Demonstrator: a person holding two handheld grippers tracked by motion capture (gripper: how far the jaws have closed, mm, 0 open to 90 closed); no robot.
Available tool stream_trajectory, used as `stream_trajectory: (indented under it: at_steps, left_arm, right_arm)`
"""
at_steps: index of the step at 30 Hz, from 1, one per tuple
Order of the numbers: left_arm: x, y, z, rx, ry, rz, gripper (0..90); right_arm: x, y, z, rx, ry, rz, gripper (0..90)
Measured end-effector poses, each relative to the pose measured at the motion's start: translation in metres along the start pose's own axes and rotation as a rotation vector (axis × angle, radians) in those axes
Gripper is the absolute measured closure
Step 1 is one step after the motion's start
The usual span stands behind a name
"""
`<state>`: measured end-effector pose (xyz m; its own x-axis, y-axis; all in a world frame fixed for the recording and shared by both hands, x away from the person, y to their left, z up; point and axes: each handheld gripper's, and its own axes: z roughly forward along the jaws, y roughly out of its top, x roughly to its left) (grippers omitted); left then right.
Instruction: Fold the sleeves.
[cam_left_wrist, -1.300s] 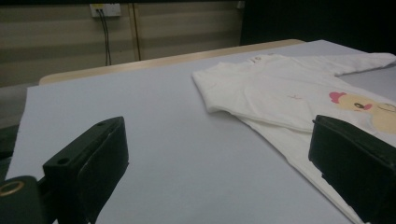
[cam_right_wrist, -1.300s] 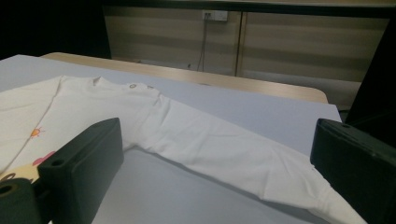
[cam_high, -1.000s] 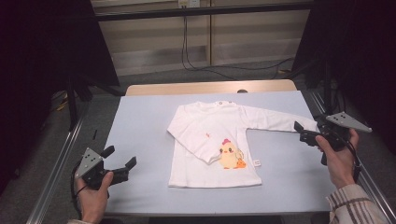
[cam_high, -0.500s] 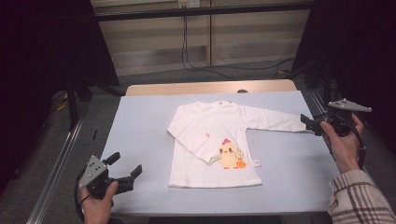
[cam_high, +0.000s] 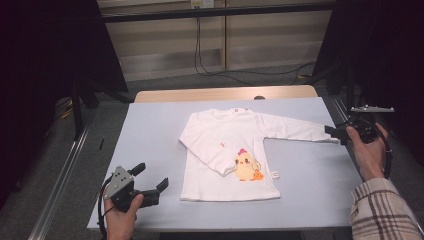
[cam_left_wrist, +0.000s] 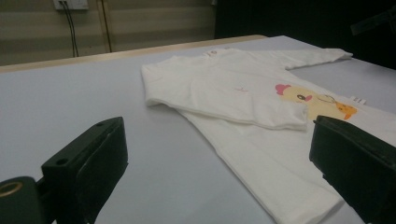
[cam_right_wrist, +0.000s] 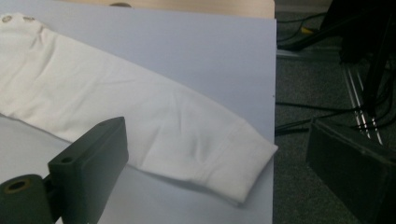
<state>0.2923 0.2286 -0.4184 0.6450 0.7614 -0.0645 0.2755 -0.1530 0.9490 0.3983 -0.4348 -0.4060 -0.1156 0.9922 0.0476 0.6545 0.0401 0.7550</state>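
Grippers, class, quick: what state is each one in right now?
Left gripper: open, holding nothing, near the shirt's hem.
Right gripper: open, jaws either side of the sleeve cuff, not clamped.

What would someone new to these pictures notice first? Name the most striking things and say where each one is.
A white shirt lies flat in the middle of the pale blue table, a yellow chick print near its hem and one sleeve folded across the front. The right gripper sits open at the cuff of the outstretched sleeve by the table's right edge, while the left gripper hovers open near the front left corner.
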Motion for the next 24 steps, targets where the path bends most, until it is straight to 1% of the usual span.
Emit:
stream_trajectory:
  at_steps: [1, 2, 3, 4, 6, 8, 9, 11, 12, 14, 15, 17, 18, 19, 20, 21, 23, 24]
  left_arm:
    - [0.003, -0.004, 0.002, 0.008, -0.009, 0.014, 4.2]
    - [0.003, -0.004, 0.002, 0.008, -0.009, 0.014, 4.2]
    - [0.006, -0.006, 0.003, 0.007, 0.002, -0.019, 4.3]
    - [0.006, -0.006, 0.003, 0.007, 0.002, -0.019, 4.3]
    - [0.006, -0.007, 0.004, 0.013, 0.004, -0.021, 4.2]
    - [0.006, -0.006, 0.004, 0.017, -0.004, -0.023, 4.2]
    - [0.005, -0.006, 0.004, 0.015, -0.002, -0.02, 4.3]
    - [0.006, -0.006, 0.004, 0.018, -0.005, -0.021, 4.2]
    - [0.006, -0.007, 0.005, 0.026, -0.017, -0.031, 4.2]
    - [0.007, -0.007, 0.005, 0.026, -0.016, -0.032, 4.2]
    - [0.007, -0.007, 0.005, 0.024, -0.015, -0.031, 4.2]
    - [0.007, -0.007, 0.005, 0.026, -0.018, -0.028, 4.2]
    - [0.006, -0.007, 0.005, 0.025, -0.016, -0.029, 4.2]
    - [0.006, -0.007, 0.005, 0.025, -0.016, -0.029, 4.2]
    - [0.007, -0.007, 0.005, 0.026, -0.015, -0.027, 4.2]
    - [0.007, -0.007, 0.005, 0.026, -0.015, -0.023, 4.2]
    - [0.007, -0.007, 0.005, 0.027, -0.016, -0.021, 4.2]
    - [0.006, -0.007, 0.005, 0.026, -0.017, -0.025, 4.2]
  right_arm:
    - [-0.004, -0.003, 0.003, 0.025, 0.008, 0.011, 9.1]
    - [-0.004, -0.003, 0.003, 0.025, 0.008, 0.011, 9.1]
    - [-0.006, -0.005, 0.004, 0.028, -0.005, 0.012, 9.1]
    - [-0.006, -0.005, 0.004, 0.028, -0.005, 0.012, 9.1]
    - [-0.01, -0.009, 0.006, 0.02, 0.019, -0.011, 6.8]
    - [-0.01, -0.011, 0.008, 0.029, 0.02, -0.01, 7.1]
    - [-0.013, -0.014, 0.013, 0.054, 0.005, -0.004, 6.9]
    - [-0.016, -0.016, 0.018, 0.072, -0.013, 0.008, 7.1]
    - [-0.017, -0.017, 0.019, 0.083, -0.011, 0.019, 6.4]
    - [-0.019, -0.017, 0.021, 0.085, -0.014, 0.016, 6.3]
    - [-0.021, -0.019, 0.025, 0.099, -0.009, 0.027, 11.5]
    - [-0.021, -0.019, 0.025, 0.103, -0.008, 0.026, 13.2]
    - [-0.021, -0.019, 0.027, 0.117, -0.009, 0.031, 19.4]
    - [-0.021, -0.019, 0.027, 0.117, -0.009, 0.031, 19.4]
    - [-0.022, -0.02, 0.028, 0.117, -0.013, 0.022, 23.0]
    - [-0.022, -0.02, 0.029, 0.125, -0.004, 0.036, 29.4]
    - [-0.023, -0.02, 0.029, 0.125, -0.004, 0.045, 30.9]
    - [-0.024, -0.02, 0.03, 0.117, -0.002, 0.04, 35.2]
